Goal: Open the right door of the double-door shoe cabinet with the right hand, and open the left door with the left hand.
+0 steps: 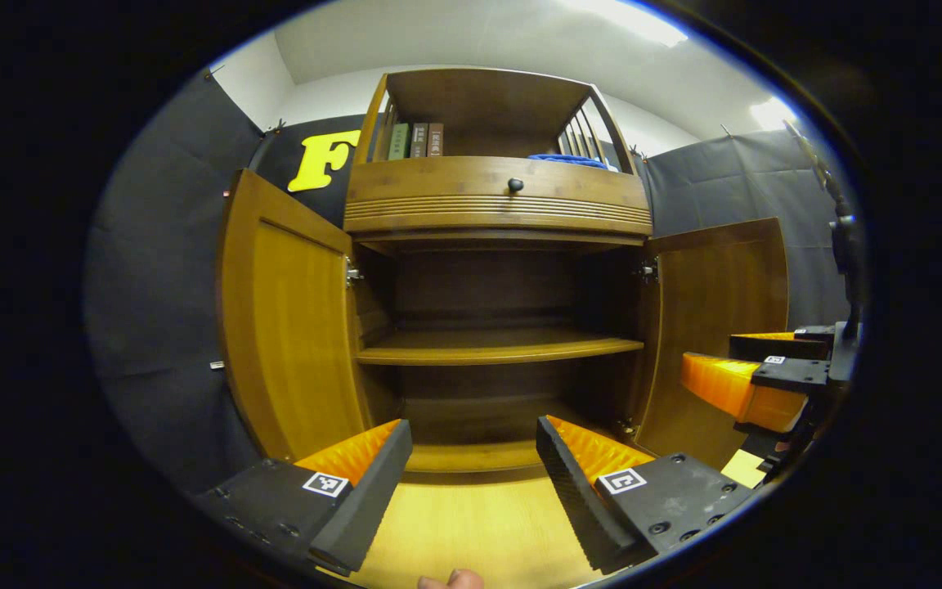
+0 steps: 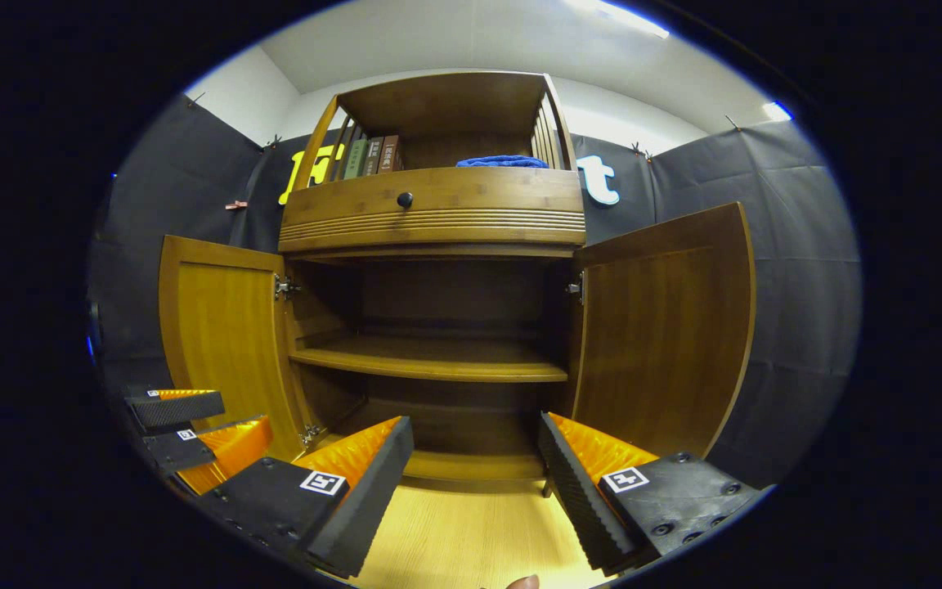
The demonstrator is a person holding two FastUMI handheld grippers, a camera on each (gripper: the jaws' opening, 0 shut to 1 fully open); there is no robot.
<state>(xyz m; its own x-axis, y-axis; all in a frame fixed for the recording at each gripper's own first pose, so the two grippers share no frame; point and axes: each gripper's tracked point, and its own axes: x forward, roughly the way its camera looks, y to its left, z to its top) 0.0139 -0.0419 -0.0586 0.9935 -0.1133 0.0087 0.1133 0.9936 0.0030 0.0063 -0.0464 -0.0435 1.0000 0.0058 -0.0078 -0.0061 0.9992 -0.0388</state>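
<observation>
Cabinet [image 1: 495, 204] sits straight ahead of me on the floor, and both doors look done; right door [image 2: 667, 327] is swung wide open, left door [image 1: 287, 327] too, so the shelf [image 2: 430, 360] inside is plain to see; my left tool [image 1: 471, 458] hangs in front of the opening with its jaws spread, holding nothing; my right tool [image 2: 475, 458] is the same, released and apart from its door; I'd say nothing's left of the job except maybe backing off.
</observation>
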